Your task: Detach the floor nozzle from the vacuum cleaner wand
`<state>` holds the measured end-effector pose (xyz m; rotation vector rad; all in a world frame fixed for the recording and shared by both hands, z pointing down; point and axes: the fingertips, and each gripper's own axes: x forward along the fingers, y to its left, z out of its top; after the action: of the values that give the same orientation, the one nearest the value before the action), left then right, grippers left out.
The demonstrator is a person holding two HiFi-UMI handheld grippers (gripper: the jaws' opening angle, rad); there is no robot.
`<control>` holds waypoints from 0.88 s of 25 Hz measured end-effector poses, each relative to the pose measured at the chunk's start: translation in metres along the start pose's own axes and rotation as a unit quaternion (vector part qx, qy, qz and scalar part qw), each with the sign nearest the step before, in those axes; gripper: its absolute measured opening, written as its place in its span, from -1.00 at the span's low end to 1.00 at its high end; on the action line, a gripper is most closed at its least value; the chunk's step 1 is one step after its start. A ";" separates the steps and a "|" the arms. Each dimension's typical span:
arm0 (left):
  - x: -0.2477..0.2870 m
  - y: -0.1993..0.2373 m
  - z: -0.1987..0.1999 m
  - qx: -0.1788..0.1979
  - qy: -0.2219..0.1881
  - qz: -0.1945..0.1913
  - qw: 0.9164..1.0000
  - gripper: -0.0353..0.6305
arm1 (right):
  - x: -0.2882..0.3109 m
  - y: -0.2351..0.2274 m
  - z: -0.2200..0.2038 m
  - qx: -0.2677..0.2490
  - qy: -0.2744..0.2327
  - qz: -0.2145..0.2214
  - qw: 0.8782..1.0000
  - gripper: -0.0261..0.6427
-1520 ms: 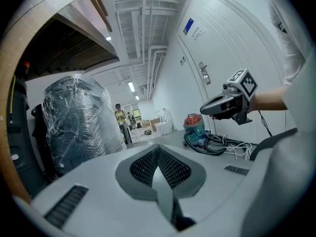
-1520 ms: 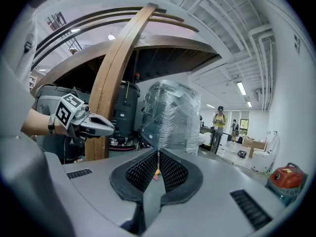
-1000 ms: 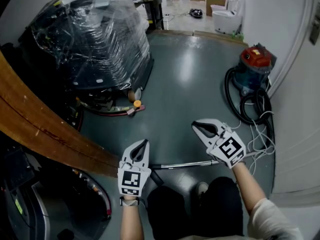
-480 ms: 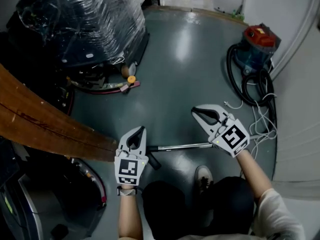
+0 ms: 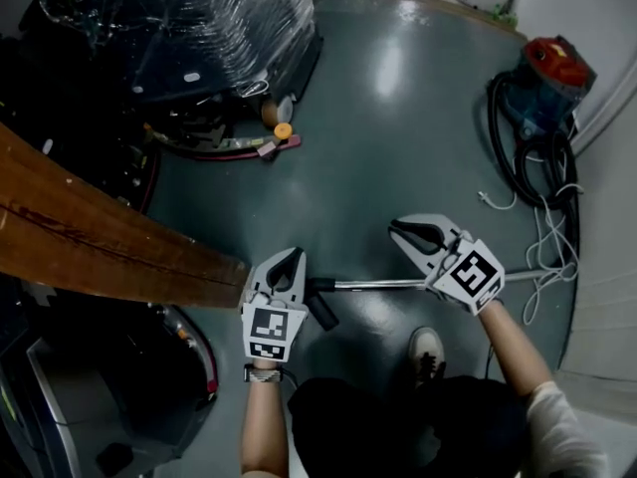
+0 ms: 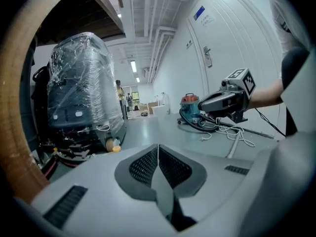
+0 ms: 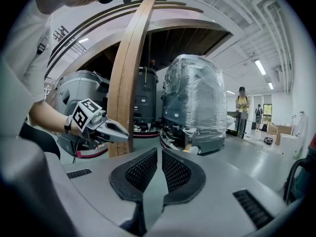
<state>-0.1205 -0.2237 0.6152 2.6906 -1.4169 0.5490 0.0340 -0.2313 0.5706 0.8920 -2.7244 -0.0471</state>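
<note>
A curved wooden beam [image 5: 100,242] crosses the near left, with a plastic-wrapped machine [image 5: 209,28] beyond it. A glossy grey-green floor [image 5: 398,137] fills the middle. The left gripper [image 5: 288,255] is clenched on nothing, just left of the black end piece [image 5: 321,309] of the metal wand [image 5: 378,285] lying on the floor. The right gripper [image 5: 395,229], likewise clenched and empty, is near the wand's right part. A red vacuum cleaner [image 5: 552,73] stands far right by the white wall
</note>
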 end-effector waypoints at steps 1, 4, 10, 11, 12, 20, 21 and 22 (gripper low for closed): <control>0.002 -0.001 -0.008 -0.004 0.006 -0.001 1.000 -0.87 | 0.003 0.003 -0.006 0.003 0.003 0.003 1.000 -0.83; 0.007 -0.001 -0.026 -0.008 0.018 -0.006 1.000 -0.87 | 0.014 0.011 -0.021 0.008 0.016 0.012 1.000 -0.83; 0.017 -0.001 -0.062 -0.007 0.061 -0.003 0.998 -0.89 | 0.033 0.026 -0.050 0.010 0.039 0.038 0.998 -0.83; 0.019 -0.001 -0.067 -0.007 0.066 -0.006 0.998 -0.89 | 0.036 0.027 -0.055 0.012 0.043 0.041 0.998 -0.83; 0.021 -0.001 -0.072 -0.007 0.070 -0.009 0.998 -0.89 | 0.040 0.028 -0.061 0.013 0.047 0.044 0.998 -0.83; 0.037 -0.002 -0.112 -0.025 0.090 -0.011 0.996 -0.89 | 0.058 0.037 -0.104 0.016 0.080 0.077 0.994 -0.83; 0.038 -0.004 -0.116 -0.026 0.095 -0.017 0.995 -0.89 | 0.060 0.038 -0.110 0.015 0.085 0.081 0.993 -0.83; 0.039 -0.007 -0.121 -0.025 0.100 -0.023 0.994 -0.89 | 0.061 0.040 -0.117 0.012 0.092 0.084 0.992 -0.83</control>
<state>-0.1293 -0.2253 0.7424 2.5402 -1.2945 0.7449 -0.0049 -0.2284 0.7026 0.6345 -2.6198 0.0981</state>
